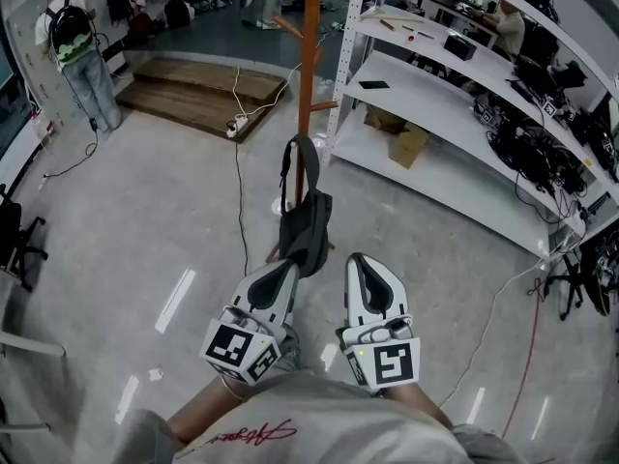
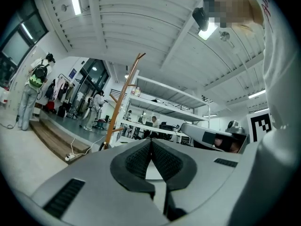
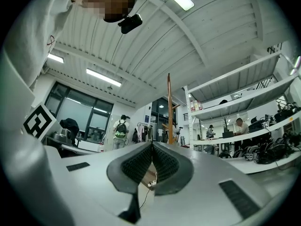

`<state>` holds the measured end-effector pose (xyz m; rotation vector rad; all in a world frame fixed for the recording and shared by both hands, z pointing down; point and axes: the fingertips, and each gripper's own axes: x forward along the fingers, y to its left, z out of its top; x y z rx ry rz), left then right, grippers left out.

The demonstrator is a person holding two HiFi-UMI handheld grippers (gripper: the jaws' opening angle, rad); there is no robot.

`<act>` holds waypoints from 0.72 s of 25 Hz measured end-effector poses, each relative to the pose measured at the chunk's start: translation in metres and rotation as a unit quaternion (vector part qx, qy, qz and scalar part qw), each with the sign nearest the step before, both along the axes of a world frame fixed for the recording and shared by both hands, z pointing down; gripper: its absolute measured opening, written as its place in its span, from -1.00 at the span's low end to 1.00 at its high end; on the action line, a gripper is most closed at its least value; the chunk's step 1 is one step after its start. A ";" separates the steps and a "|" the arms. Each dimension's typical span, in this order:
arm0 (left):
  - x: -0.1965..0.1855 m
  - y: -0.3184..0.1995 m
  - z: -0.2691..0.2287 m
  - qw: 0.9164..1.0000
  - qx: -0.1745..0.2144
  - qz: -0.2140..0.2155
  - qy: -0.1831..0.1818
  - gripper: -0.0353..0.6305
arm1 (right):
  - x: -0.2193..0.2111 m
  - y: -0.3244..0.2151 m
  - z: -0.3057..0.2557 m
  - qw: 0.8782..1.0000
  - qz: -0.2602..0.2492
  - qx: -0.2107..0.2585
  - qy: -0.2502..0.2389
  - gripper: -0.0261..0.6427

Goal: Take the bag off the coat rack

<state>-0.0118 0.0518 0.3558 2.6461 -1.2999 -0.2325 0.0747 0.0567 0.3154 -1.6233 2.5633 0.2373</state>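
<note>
- Step: approach, pre-grasp. Bag (image 1: 306, 226) not yet taken; it hangs by its strap (image 1: 293, 162) low on the coat rack (image 1: 309, 56), dark grey, body sagging just above the concrete floor (image 1: 145, 220).
- Left gripper (image 1: 288, 268): jaws closed flat on each other, nothing btwn them. In head view its tip overlaps the bag's lower edge; can't tell if it touches.
- Right gripper (image 1: 357, 258): jaws also closed, empty. Just right of the bag, apart from it.
- Both gripper views look past the jaws at the rack pole; bag itself doesn't show in either, so it prob. sits below their line of sight.
- Where the strap catches the rack: hidden behind the strap's top loop in head view, peg not clear.
- Next move, as I judge it: open one set of jaws, bring it to the strap near the top of the loop, close on it, then lift up and outward so the loop clears the peg. Other gripper could steady the bag body.
- Watch: white shelving unit (image 1: 426, 104) stands close on the right, and a cable (image 1: 238, 191) runs on the floor by the rack base. Soft bag will swing and fold once free.
</note>
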 end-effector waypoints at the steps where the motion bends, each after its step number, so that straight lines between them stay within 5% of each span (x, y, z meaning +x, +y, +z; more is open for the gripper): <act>1: -0.001 -0.009 0.001 1.000 0.000 0.001 0.001 -0.84 | -0.002 -0.009 0.000 1.000 0.001 0.001 0.001 -0.87; 18: -0.020 -0.193 -0.009 1.000 0.000 0.015 -0.018 -0.84 | -0.028 -0.188 -0.010 1.000 0.024 0.000 0.002 -0.87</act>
